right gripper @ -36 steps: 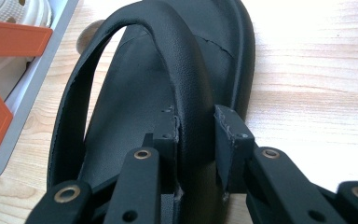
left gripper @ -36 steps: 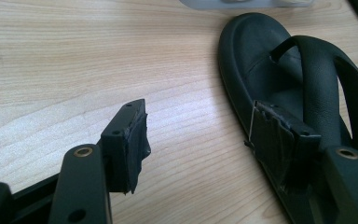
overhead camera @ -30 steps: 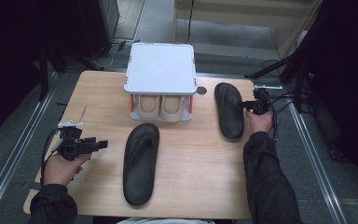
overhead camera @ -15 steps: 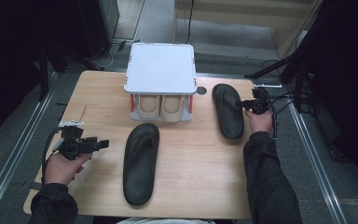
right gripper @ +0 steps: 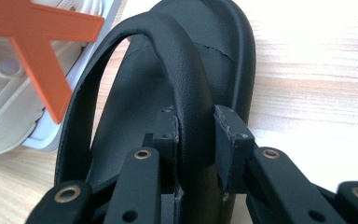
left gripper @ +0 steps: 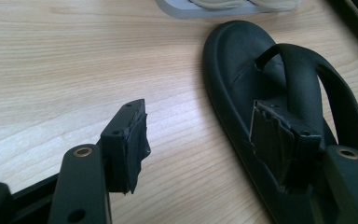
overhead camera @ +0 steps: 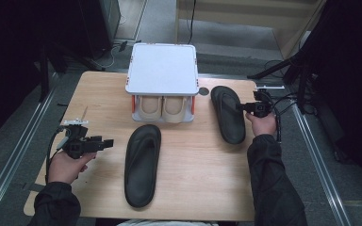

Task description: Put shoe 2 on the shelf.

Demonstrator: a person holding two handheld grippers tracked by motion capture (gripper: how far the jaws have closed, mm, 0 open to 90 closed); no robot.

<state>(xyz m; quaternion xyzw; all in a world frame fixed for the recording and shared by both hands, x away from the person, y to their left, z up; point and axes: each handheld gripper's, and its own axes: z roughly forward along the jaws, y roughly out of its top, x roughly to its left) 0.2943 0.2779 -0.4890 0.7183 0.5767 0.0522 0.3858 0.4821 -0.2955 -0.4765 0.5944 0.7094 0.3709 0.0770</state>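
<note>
Two black flip-flops lie on the wooden table (overhead camera: 99,94). One flip-flop (overhead camera: 141,165) (left gripper: 242,79) lies at the front middle. My left gripper (overhead camera: 107,142) (left gripper: 200,135) is open just left of it, its right jaw over the sole's edge and its left jaw over bare wood. The other flip-flop (overhead camera: 227,113) (right gripper: 168,60) lies at the right, beside the rack. My right gripper (overhead camera: 240,107) (right gripper: 196,130) is shut on its strap (right gripper: 191,102), one pad on each side.
A white two-level rack (overhead camera: 162,70) (right gripper: 42,42) stands at the back middle, with a pair of beige shoes (overhead camera: 162,108) (right gripper: 0,93) on its lower shelf. Cables trail off the right edge. Dark floor and stands surround the table.
The right flip-flop has shifted slightly left toward the rack, held by my right gripper. My left gripper has barely moved.
</note>
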